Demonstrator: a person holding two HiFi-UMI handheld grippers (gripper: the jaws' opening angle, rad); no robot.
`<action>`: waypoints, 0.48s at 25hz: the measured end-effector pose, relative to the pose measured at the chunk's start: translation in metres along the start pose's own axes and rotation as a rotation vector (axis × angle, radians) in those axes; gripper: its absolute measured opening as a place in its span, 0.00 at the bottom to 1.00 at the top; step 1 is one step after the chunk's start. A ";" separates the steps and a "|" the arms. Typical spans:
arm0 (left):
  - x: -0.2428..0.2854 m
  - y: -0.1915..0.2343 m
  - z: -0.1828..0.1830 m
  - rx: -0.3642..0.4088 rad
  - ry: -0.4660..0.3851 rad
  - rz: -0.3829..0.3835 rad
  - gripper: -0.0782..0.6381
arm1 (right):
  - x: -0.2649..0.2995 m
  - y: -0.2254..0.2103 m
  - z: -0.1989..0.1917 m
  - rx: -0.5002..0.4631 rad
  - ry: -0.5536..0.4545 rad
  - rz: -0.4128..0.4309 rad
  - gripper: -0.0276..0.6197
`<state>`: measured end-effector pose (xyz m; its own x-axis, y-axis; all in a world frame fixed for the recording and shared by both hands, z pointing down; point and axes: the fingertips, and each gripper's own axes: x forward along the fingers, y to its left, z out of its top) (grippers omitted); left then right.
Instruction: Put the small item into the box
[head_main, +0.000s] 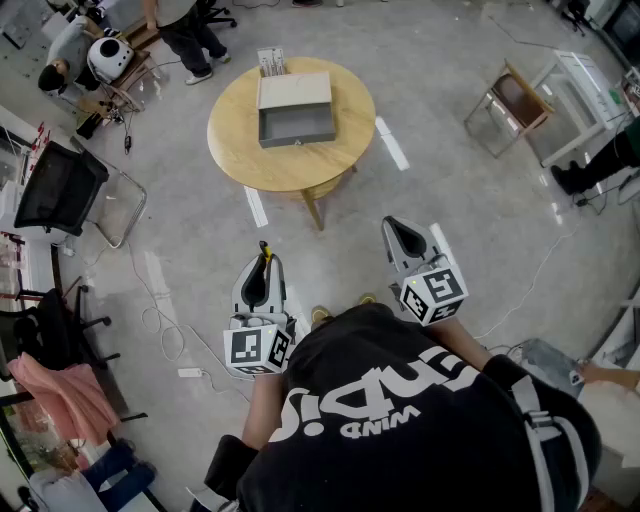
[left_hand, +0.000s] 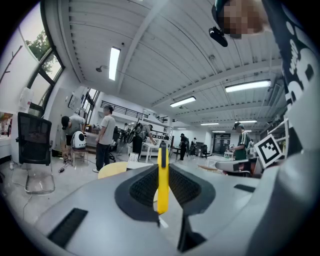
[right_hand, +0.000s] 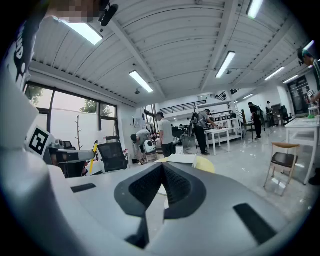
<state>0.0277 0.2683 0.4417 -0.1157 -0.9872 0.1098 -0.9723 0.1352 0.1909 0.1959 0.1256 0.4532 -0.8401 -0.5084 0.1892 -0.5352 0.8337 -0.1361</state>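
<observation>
yellow slim strip (left_hand: 162, 180) clamped upright between the black pads of the left gripper (left_hand: 162, 165), well apart from the open grey box (head_main: 296, 122).
only the head view shows that box, beige lid folded back, on a round wooden table (head_main: 240, 150) ahead; the right gripper view shows the right gripper (right_hand: 162, 169) clenched tip to tip, empty.

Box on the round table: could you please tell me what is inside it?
The box is open and its grey floor looks bare from the head view. The strip just behind its near wall is hidden. The yellow item is clamped in the left gripper, not inside.
</observation>
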 end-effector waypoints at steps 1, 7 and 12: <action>0.000 -0.002 0.000 0.001 -0.001 0.001 0.21 | -0.001 -0.001 0.000 0.000 -0.001 0.003 0.05; 0.005 -0.012 -0.005 0.003 0.000 0.013 0.21 | -0.004 -0.005 0.001 0.019 -0.025 0.046 0.05; 0.008 -0.018 -0.008 0.020 -0.019 0.032 0.21 | -0.010 -0.013 -0.004 0.018 -0.038 0.072 0.05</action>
<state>0.0457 0.2586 0.4472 -0.1499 -0.9839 0.0973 -0.9719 0.1647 0.1684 0.2116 0.1209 0.4574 -0.8791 -0.4552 0.1414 -0.4743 0.8647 -0.1653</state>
